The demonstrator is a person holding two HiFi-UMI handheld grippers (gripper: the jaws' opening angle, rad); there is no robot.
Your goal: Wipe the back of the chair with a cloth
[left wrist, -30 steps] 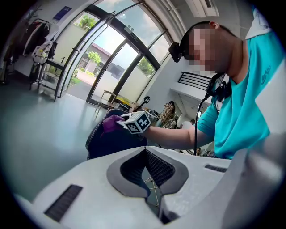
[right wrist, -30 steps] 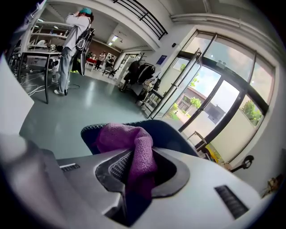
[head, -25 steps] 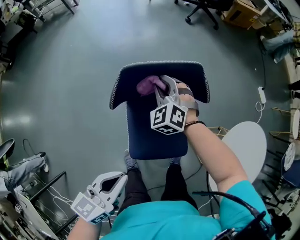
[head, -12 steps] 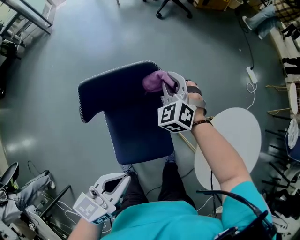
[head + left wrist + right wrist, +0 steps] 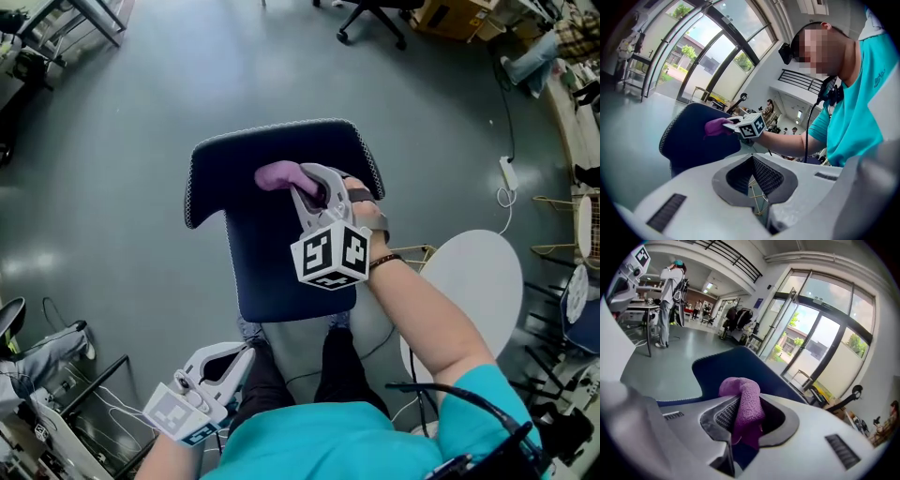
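Purple cloth is bunched in the right gripper, whose jaws are clenched on it. In the right gripper view a thick fold stands up between the pads and a tail hangs below them. The free end pokes out ahead of the jaws and lies on the dark blue chair back, on its wide far part, about midway across. It seems to press on the fabric, though from above I cannot be sure it bears down rather than just brushing it.

From the head view the back's long axis runs from the wide far end toward the person, narrowing to a strip near their legs. Bare fabric shows to the left of the cloth, to its right as far as the piped edge, and all along the narrow near strip under the right forearm. No mark on the fabric tells which parts the cloth has covered.

Left gripper hangs low at the person's left side, well apart from the chair. Its jaws are drawn together with nothing between them; only a thin slit shows.

Judging by this, wiping is in hand and the right gripper is the one placed for it. A stroke would run sideways across the wide part or back along the long axis, with the cloth leading the jaws and kept flat on the fabric.
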